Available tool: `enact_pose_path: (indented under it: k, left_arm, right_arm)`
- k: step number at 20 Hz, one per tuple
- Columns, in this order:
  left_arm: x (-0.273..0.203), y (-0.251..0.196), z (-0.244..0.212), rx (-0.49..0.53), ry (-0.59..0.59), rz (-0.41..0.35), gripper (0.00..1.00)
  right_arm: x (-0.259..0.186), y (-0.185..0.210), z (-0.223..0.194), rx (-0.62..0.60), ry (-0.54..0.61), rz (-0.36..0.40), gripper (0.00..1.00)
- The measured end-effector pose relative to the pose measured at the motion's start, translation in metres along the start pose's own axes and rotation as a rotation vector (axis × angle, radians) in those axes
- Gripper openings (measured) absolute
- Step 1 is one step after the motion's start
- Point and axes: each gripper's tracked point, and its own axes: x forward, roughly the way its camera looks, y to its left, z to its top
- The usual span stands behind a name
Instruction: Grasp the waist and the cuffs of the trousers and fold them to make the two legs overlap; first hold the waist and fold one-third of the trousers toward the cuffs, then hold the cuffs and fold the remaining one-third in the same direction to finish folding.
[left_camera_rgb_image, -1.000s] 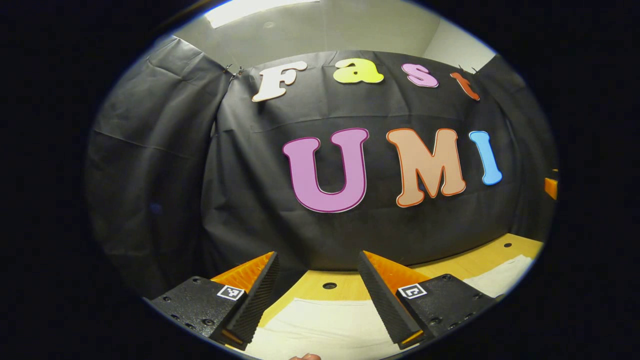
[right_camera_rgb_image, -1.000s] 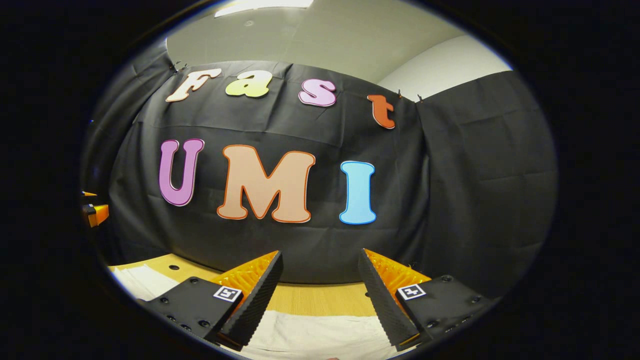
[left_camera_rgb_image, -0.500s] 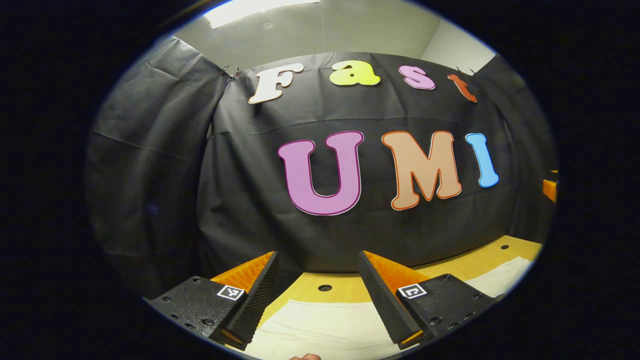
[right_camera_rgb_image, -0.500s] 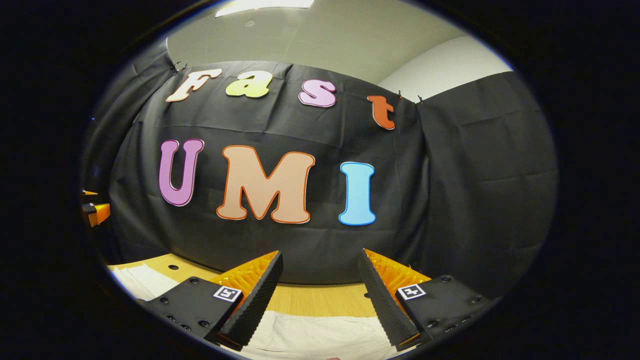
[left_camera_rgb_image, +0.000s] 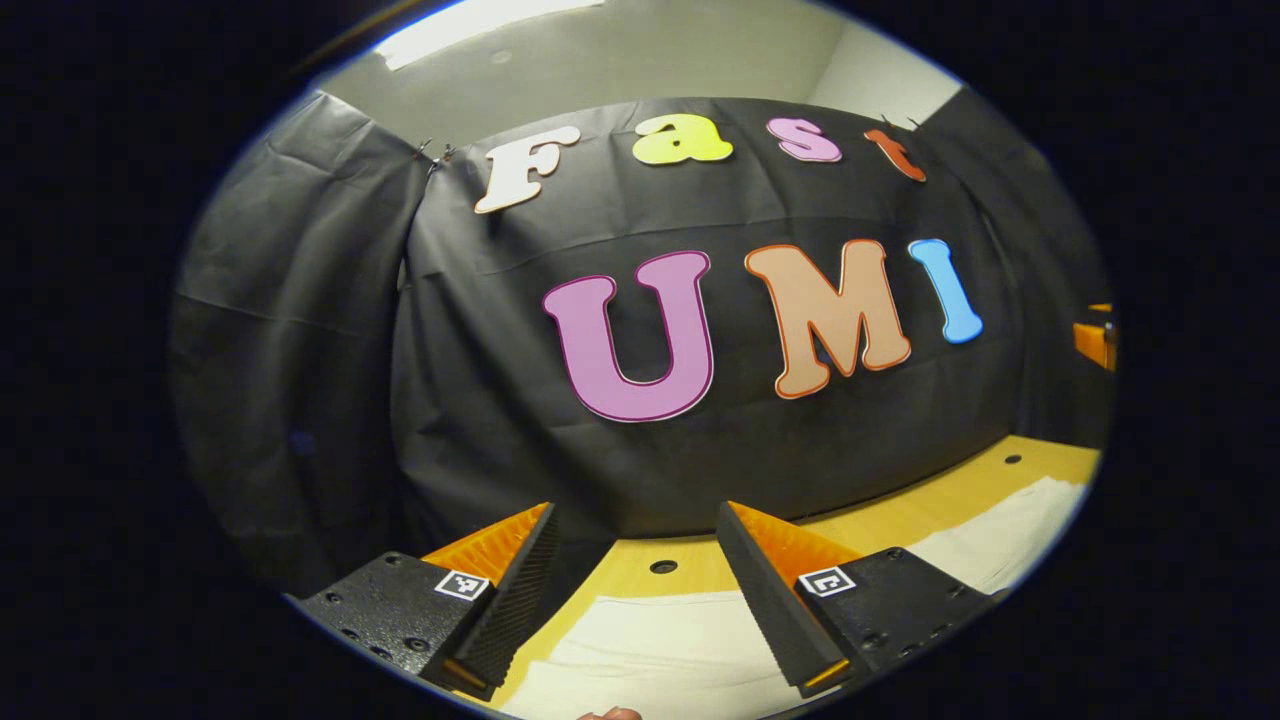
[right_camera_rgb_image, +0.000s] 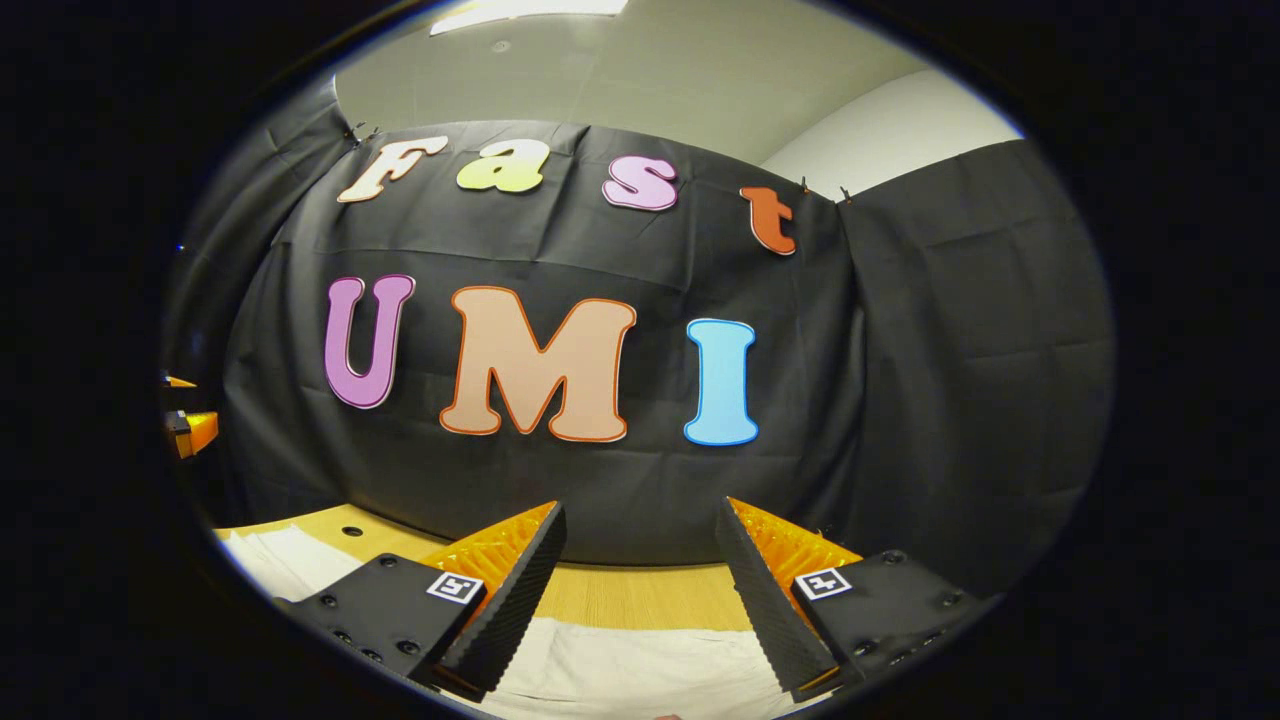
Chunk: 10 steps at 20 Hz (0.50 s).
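Trousers (left_camera_rgb_image: 660, 650) lie pale on wooden table (left_camera_rgb_image: 890, 520) before black cloth wall (right_camera_rgb_image: 950, 400).

The black cloth booth wall (left_camera_rgb_image: 480, 400) closes off the far edge of the yellow wooden tabletop (left_camera_rgb_image: 690, 570). Above the flat off-white fabric trousers (left_camera_rgb_image: 650, 650) the air lies open between each claw's spread fingers.

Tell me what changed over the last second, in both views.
The left gripper turned a little, bringing more of the table and the trousers into its view on the right. Nothing was gripped or released. The right gripper barely moved. Both stay open above the trousers, which lie flat as before.
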Motion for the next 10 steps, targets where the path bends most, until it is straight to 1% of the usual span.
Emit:
enact_pose_path:
  k: [1, 2, 3, 4, 5, 6, 10]
  left_arm:
    - [-0.004, 0.003, -0.002, 0.027, 0.004, -0.008, 0.96]
    - [-0.006, 0.004, -0.003, 0.049, 0.005, -0.022, 1.00]
    - [-0.009, 0.006, -0.006, 0.076, 0.012, -0.033, 0.96]
    - [-0.011, 0.009, -0.010, 0.107, 0.023, -0.045, 0.96]
    - [-0.016, 0.009, -0.016, 0.141, 0.035, -0.063, 1.00]
    - [-0.021, 0.009, -0.023, 0.180, 0.050, -0.084, 0.96]
    - [-0.041, 0.010, -0.063, 0.350, 0.132, -0.169, 0.96]
  right_arm:
    - [0.002, 0.000, 0.000, -0.006, -0.003, 0.002, 0.97]
    - [0.002, -0.001, 0.000, -0.011, -0.007, 0.004, 0.97]
    - [0.003, -0.002, 0.002, -0.013, -0.012, 0.006, 0.97]
    - [0.004, -0.004, 0.002, -0.013, -0.014, 0.005, 0.97]
    - [0.007, -0.005, 0.002, -0.010, -0.014, 0.003, 0.97]
    - [0.008, -0.007, 0.000, -0.009, -0.013, 0.001, 0.97]
    - [0.011, -0.013, -0.007, -0.013, -0.003, -0.001, 0.97]
